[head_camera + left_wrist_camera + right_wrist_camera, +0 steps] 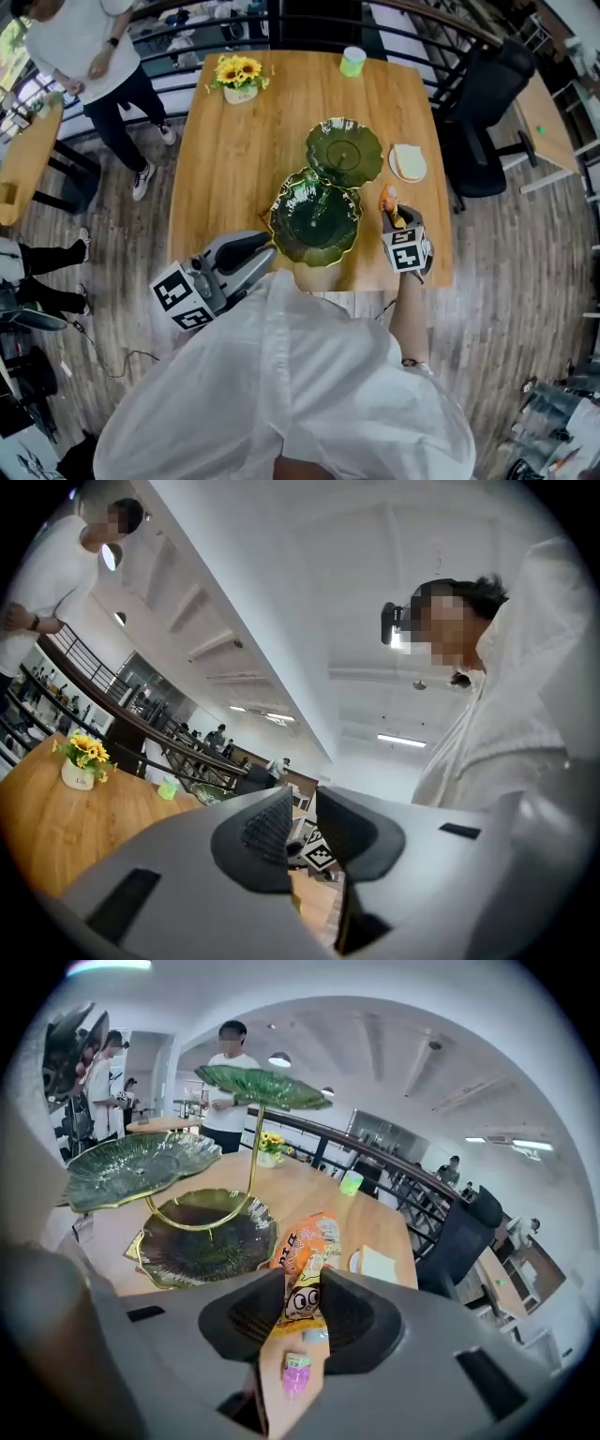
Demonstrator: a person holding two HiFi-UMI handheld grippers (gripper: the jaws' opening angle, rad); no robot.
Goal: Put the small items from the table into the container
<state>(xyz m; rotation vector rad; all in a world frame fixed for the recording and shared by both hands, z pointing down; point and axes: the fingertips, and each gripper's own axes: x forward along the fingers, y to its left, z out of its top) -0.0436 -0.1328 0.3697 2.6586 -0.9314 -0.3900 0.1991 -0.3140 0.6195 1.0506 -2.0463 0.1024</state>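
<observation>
My right gripper (300, 1290) is shut on an orange snack packet (305, 1246) and holds it above the table's near right part; in the head view the packet (387, 199) sticks out past the gripper (395, 218). A small pink-wrapped sweet (295, 1372) lies on the wood below the jaws. The container is a tiered stand of green leaf-shaped dishes with gold rims (314, 223), just left of the packet; its lowest dish (202, 1237) holds nothing. My left gripper (255, 255) hangs off the near left edge, tilted slightly up, jaws (305, 827) a narrow gap apart with nothing between them.
A pot of sunflowers (239, 80) and a green cup (352, 61) stand at the table's far side. A white plate with a pale slice (408, 162) sits right of the stand. A black chair (487, 122) is at the right, a person (84, 56) at the far left.
</observation>
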